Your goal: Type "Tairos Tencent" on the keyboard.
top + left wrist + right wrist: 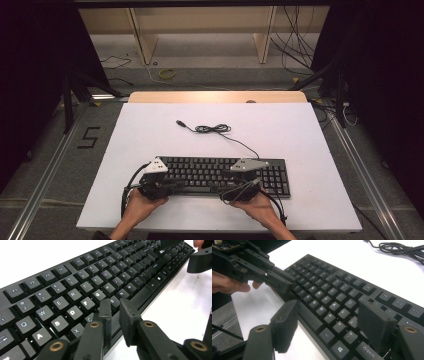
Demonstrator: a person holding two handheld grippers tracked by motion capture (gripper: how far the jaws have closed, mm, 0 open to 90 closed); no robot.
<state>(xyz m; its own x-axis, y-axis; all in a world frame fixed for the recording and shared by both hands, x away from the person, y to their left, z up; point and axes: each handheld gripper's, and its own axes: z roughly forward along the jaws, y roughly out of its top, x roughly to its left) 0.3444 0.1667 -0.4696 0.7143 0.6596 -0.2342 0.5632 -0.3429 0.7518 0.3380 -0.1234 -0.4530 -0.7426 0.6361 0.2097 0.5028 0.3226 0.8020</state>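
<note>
Near the worktop's (pixel 150 125) front edge, the black keyboard (pixel 220 172) is lying flat. The left gripper (pixel 113 308) is hovering over its front rim with jaws narrowly parted, empty; the right gripper (pixel 329 320) is straddling that rim, jaws wide.

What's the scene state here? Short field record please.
surface: white table
object: black keyboard, flat, near the front edge
cord: keyboard's USB cable, loosely coiled behind it, unplugged
left gripper: narrow gap between the jaws, over the keyboard's front edge by the bottom letter row
right gripper: open wide, astride the front edge
</note>
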